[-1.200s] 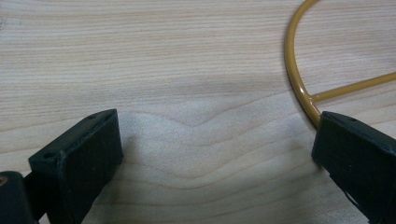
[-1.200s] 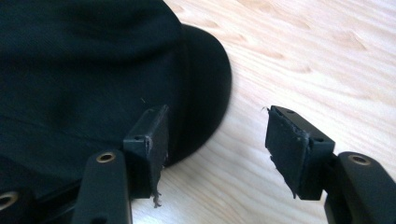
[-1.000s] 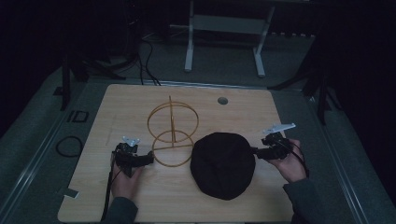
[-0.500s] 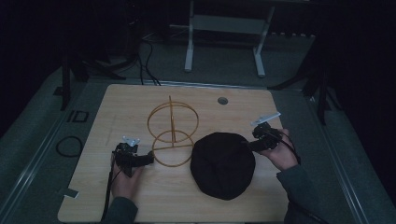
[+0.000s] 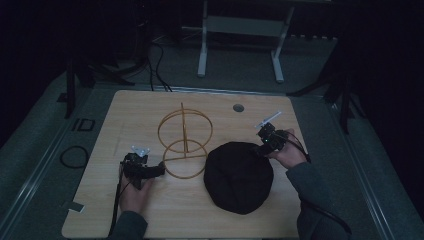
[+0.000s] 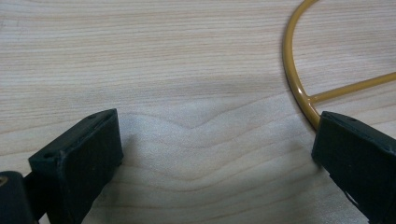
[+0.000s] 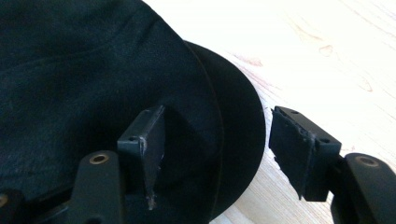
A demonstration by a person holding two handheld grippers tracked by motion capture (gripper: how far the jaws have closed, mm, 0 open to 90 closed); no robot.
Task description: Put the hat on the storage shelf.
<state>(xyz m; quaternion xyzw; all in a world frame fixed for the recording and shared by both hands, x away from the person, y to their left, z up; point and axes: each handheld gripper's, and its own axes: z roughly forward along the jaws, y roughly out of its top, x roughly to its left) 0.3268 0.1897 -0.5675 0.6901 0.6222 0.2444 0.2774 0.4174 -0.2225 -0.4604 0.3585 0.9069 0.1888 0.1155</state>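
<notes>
Two hand-held grippers at a wooden table (image 5: 100,200) bearing a black cap (image 5: 239,176) and a gold wire stand (image 5: 184,141).
The left gripper (image 5: 159,170), jaws spread, rests at the stand's base ring. The right gripper (image 5: 260,149), jaws spread, straddles the cap's brim (image 7: 243,135) at the cap's right edge, one jaw over the fabric, one beyond it.

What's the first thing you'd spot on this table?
Probably the big black hat lying at the near right of the wooden table, with the right gripper at its edge, jaws open around the brim. Just left of it stands a gold wire stand made of hoops, with the open left gripper at its base ring.
</notes>
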